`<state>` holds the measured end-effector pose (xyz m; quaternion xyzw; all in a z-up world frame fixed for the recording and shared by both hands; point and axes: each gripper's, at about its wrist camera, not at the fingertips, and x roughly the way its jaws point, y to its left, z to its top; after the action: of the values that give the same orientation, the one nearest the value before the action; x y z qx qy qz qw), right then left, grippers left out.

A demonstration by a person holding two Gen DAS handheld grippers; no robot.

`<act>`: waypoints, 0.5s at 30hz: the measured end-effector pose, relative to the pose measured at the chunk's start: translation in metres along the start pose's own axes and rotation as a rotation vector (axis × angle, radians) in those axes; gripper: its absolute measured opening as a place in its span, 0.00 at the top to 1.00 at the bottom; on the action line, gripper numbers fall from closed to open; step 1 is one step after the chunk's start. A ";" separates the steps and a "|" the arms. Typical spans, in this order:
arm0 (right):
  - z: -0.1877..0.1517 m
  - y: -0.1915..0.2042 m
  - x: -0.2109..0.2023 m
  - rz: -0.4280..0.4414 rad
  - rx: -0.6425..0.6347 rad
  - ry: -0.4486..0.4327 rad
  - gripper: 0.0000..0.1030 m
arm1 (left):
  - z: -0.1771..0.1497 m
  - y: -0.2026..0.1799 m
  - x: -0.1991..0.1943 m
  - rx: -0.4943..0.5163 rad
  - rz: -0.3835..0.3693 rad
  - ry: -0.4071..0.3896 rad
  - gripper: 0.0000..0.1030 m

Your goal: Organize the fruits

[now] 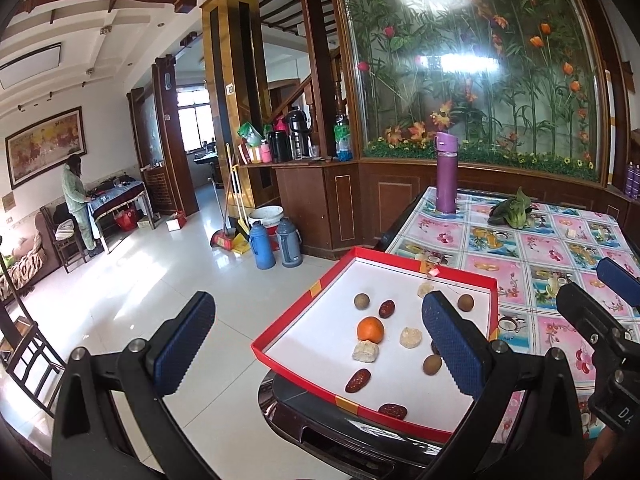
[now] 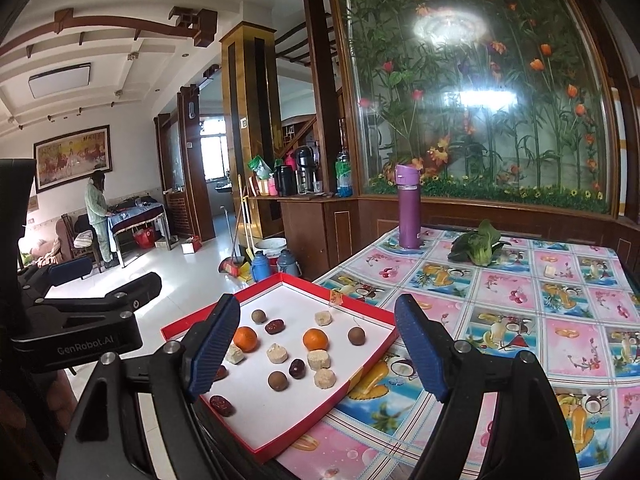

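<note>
Your left gripper and right gripper both wear matt black plastic frames with bright metal screws, and their blue pads look like ribbed rubber. The red box lid reads as glossy card outside, matt white paper inside. The oranges have a dimpled, slightly shiny skin; the red dates look wrinkled and glossy; the pale cakes look dry and crumbly. The tablecloth is a slick printed plastic sheet. The purple bottle has a smooth satin finish. The floor tiles are polished and reflective.
</note>
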<state>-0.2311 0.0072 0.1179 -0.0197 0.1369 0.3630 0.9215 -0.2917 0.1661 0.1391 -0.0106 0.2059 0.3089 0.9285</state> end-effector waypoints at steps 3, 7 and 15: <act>0.000 0.003 -0.001 -0.001 -0.008 -0.004 0.23 | 0.001 0.002 -0.002 -0.007 -0.003 0.000 0.00; 0.003 0.008 -0.006 0.008 -0.019 -0.015 0.23 | 0.002 0.006 -0.006 -0.020 0.000 -0.003 0.00; 0.004 0.019 -0.008 0.012 -0.060 -0.025 0.22 | 0.003 0.012 -0.011 -0.029 0.004 -0.019 0.00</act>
<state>-0.2485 0.0167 0.1246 -0.0419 0.1144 0.3726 0.9200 -0.3058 0.1697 0.1475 -0.0207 0.1926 0.3137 0.9295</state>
